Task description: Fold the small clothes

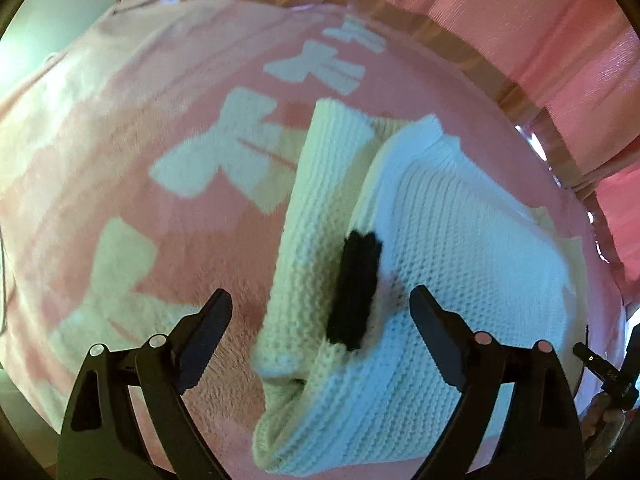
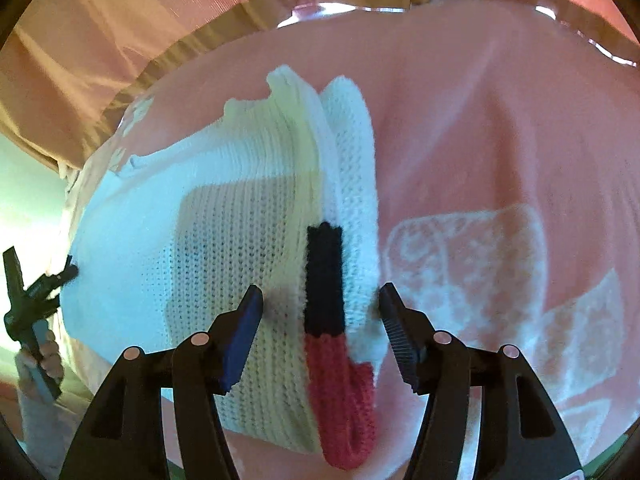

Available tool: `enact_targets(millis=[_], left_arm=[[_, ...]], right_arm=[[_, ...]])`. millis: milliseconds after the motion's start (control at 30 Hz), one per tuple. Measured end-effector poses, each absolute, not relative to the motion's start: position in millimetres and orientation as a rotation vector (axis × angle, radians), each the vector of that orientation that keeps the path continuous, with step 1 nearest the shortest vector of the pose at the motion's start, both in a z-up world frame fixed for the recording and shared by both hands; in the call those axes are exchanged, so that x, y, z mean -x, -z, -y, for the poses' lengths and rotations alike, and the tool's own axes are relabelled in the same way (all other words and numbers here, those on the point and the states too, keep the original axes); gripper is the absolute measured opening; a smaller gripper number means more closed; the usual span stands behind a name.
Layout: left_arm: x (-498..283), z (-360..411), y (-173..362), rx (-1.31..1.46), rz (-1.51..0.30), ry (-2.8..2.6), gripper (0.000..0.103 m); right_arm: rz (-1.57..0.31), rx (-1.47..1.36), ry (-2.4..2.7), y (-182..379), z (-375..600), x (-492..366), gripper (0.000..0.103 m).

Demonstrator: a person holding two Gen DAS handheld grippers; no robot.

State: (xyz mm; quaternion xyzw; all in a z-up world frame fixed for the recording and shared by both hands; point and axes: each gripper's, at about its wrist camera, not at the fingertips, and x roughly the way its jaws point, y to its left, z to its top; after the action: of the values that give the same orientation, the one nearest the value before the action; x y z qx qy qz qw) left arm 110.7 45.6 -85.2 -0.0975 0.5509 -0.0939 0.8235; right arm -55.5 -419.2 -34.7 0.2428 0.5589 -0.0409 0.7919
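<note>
Left wrist view: my left gripper (image 1: 320,300) hangs spread over the white knit sweater (image 1: 440,240).
My right gripper (image 2: 320,300), jaws released, straddles its black patch (image 2: 324,276) at 6 o'clock on the pink blanket (image 2: 500,120).

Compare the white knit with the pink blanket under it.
The knit is chunky ribbed white with black and red sections; the blanket is fuzzy pink with pale shapes. The knit is folded into layers and smaller; the blanket lies spread out beneath it. Both are soft fabric.
</note>
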Motion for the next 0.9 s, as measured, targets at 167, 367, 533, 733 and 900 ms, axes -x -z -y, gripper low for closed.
enact_targets(millis=[167, 367, 533, 733, 900], left_arm=[[-112, -42, 94, 0.195, -1.177, 0.199, 0.090], [-115, -47, 87, 0.277, -1.183, 0.280, 0.035], [-107, -53, 61, 0.310, -1.138, 0.321, 0.025], [-111, -57, 93, 0.285, -1.229, 0.271, 0.026], [-109, -56, 84, 0.299, -1.221, 0.270, 0.032]], right_arm=[[-1.221, -0.547, 0.103, 44, 416, 53, 0.063], [-1.192, -0.552, 0.074, 40, 413, 50, 0.024], [-1.077, -0.483, 0.053, -5, 412, 57, 0.020], [-1.246, -0.403, 0.137, 37, 417, 50, 0.020], [-1.193, -0.393, 0.161, 12, 420, 49, 0.028]])
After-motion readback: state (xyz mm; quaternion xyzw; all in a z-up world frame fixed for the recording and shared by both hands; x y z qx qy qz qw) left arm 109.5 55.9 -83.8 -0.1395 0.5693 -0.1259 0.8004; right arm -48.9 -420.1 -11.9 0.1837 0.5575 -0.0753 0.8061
